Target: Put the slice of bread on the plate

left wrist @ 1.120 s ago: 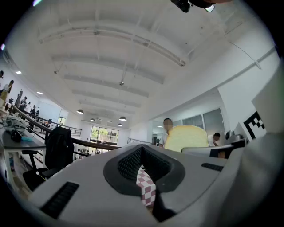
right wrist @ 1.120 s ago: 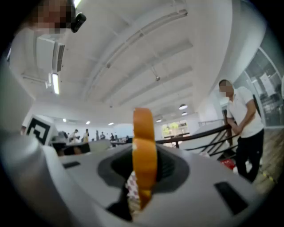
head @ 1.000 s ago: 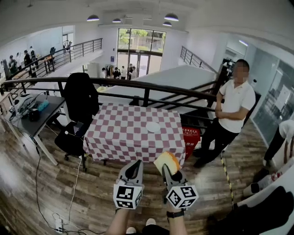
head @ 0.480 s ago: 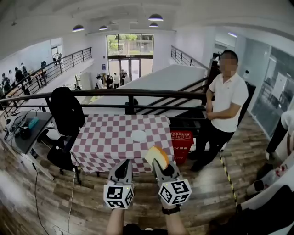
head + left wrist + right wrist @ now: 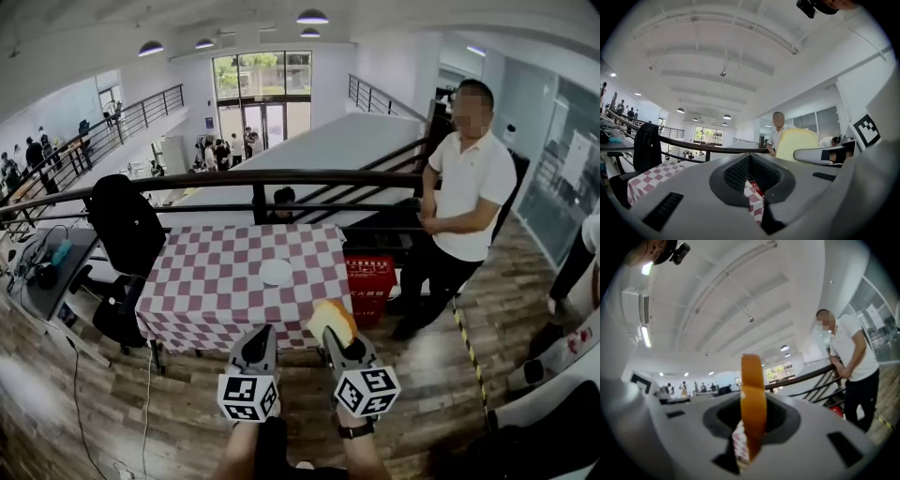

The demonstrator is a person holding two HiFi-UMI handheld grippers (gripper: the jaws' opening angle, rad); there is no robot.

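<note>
Slice of bread (image 5: 330, 317): pale crumb, orange-brown crust, held on edge and upright between the jaws of the right gripper (image 5: 340, 339), which are clamped on its two flat faces. In the head view it sits in the air over the near edge of the table (image 5: 202, 300), not touching it.

Plate (image 5: 276, 272): small, white, round, bare; it lies on the checked cloth toward the middle of the table, well apart from the bread.

Left gripper (image 5: 260, 339): held level just beside the right one, jaws closed to a narrow slit, nothing between them.

Table: covered with a red-and-white checked cloth, standing on a wooden floor against a dark railing (image 5: 281, 176).

Other items: a black chair (image 5: 122, 225) at the table's left end, a red crate (image 5: 371, 279) at its right end, and a person in a white shirt (image 5: 473, 183) standing to the right by the railing.
</note>
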